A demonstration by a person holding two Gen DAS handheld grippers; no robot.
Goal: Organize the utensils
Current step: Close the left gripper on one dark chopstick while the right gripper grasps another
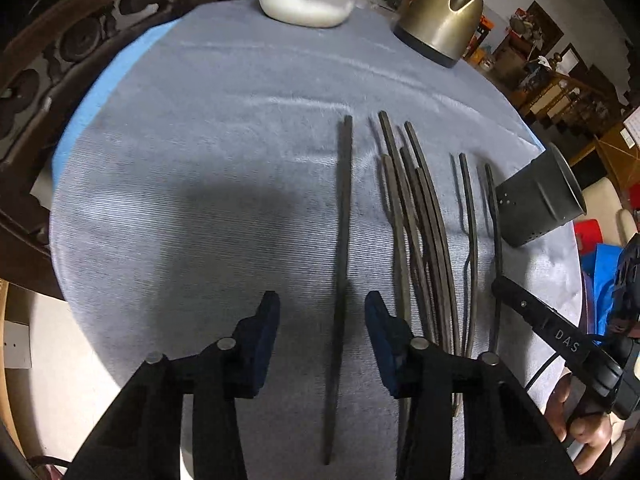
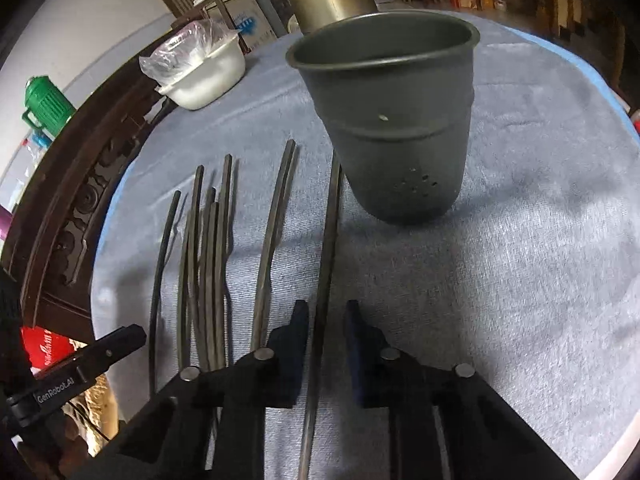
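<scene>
**Utensils: all loose on the cloth, holder unfilled as far as can be seen**

- Holder cup (image 2: 386, 128): dark metal, upright on the grey cloth (image 2: 520, 240); what shows of its inside is bare.
- Chopsticks, main bundle (image 1: 420, 240): lying loose, overlapping, between the outliers.
- Single chopstick, left (image 1: 342, 260): apart from the bundle, between the fingers of the left gripper (image 1: 322, 340), which is spread, not touching.
- Single chopstick, right (image 2: 326, 260): beside the cup, running between the fingers of the right gripper (image 2: 326, 344), spread, no pinch.
- Kettle (image 1: 440, 16), white bowl (image 1: 304, 0): not involved.
- Judgement: barely begun; every visible stick remains.

Chopsticks (image 2: 208, 264) left of holder (image 2: 394, 128)
</scene>
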